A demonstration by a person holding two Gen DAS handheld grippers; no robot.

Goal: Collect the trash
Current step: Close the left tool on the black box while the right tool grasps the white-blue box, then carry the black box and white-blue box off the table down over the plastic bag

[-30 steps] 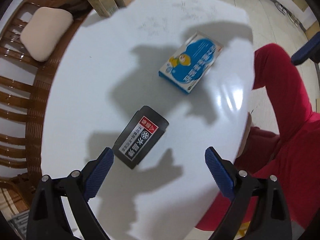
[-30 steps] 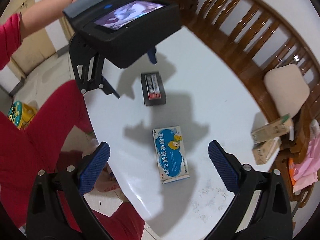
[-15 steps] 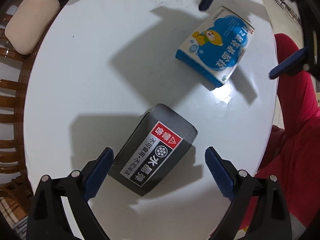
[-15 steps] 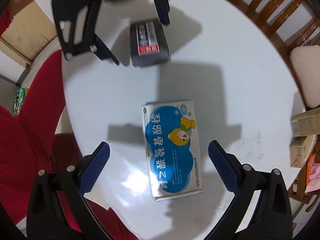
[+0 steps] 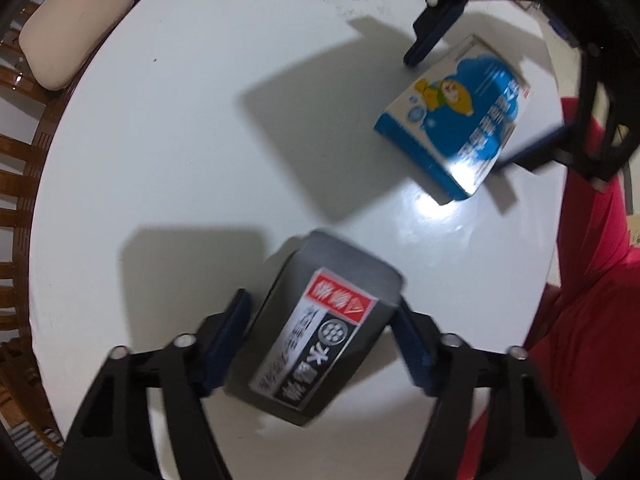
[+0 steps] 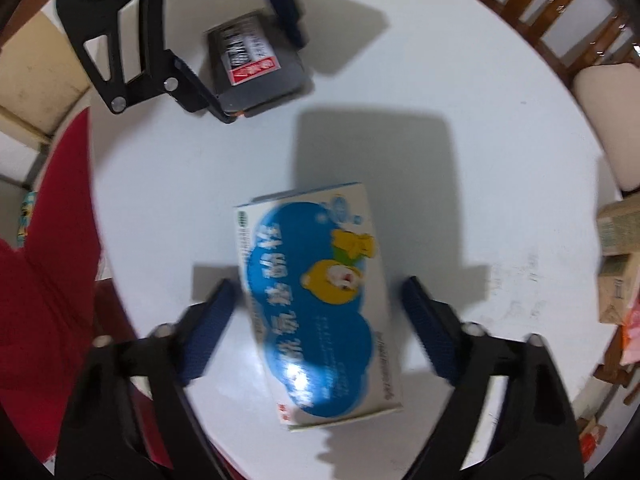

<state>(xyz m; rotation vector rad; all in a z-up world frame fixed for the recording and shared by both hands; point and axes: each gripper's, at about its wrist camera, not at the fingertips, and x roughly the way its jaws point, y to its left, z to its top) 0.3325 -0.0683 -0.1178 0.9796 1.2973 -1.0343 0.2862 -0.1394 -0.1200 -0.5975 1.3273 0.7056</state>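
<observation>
A dark grey box (image 5: 320, 340) with a red and white label lies on the round white table (image 5: 180, 140). My left gripper (image 5: 320, 340) points down over it, one blue pad on each side, jaws closing; the picture is blurred and the pads look just short of a firm press. A blue and white medicine box (image 6: 316, 300) with a cartoon bear lies nearer the table's edge. My right gripper (image 6: 316, 320) straddles it, jaws closing, with a narrow gap still showing at the right pad. Each gripper also shows in the other's view: left gripper (image 6: 252, 64), right gripper (image 5: 468, 104).
Wooden chairs ring the table; one holds a beige cushion (image 5: 76, 24). Small cardboard cartons (image 6: 618, 240) sit at the table's far side. A person in red clothing (image 5: 592, 280) is close against the table's edge beside both boxes.
Both grippers came down onto the table, each over its own box. Their jaws then narrowed from wide open to close beside the boxes' sides.
</observation>
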